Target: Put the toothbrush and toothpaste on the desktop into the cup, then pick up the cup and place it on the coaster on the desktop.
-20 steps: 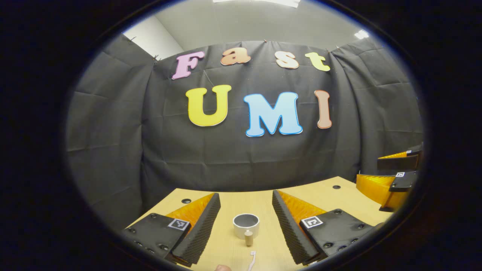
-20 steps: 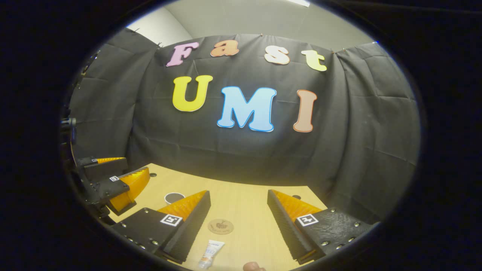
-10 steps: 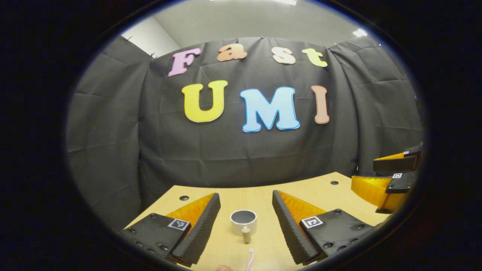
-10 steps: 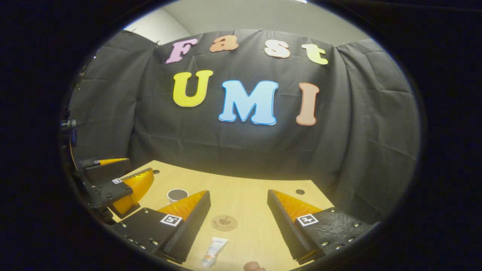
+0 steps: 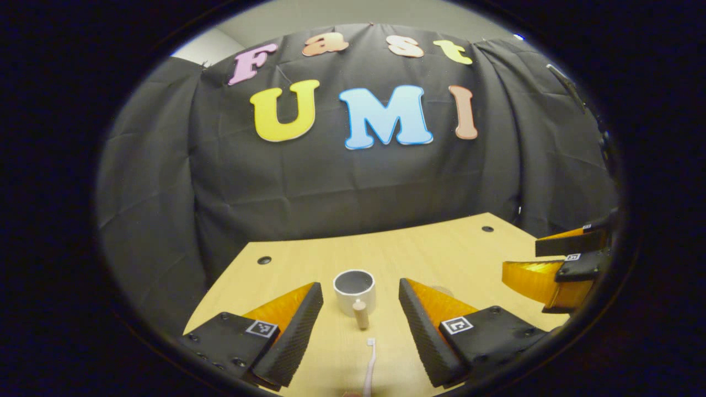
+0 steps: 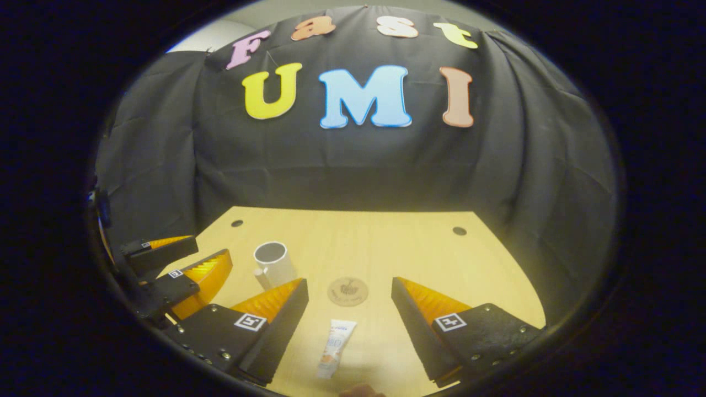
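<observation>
In the left gripper view the cup [image 5: 354,290] stands upright on the bench [image 5: 441,248], ahead between the left gripper [image 5: 358,309] fingers, with the toothbrush [image 5: 368,368] lying nearer, just before the cup's handle; the right gripper [image 5: 557,259] sits off to the right. In the right gripper view the toothpaste [image 6: 335,354] lies between the fingers, the coaster [image 6: 347,291] just behind it, cup behind-left, apart from the coaster.

Both views tipped downward; more desktop [image 5: 441,248] visible; cup [image 5: 354,291] and toothpaste [image 6: 335,348] higher in view.
</observation>
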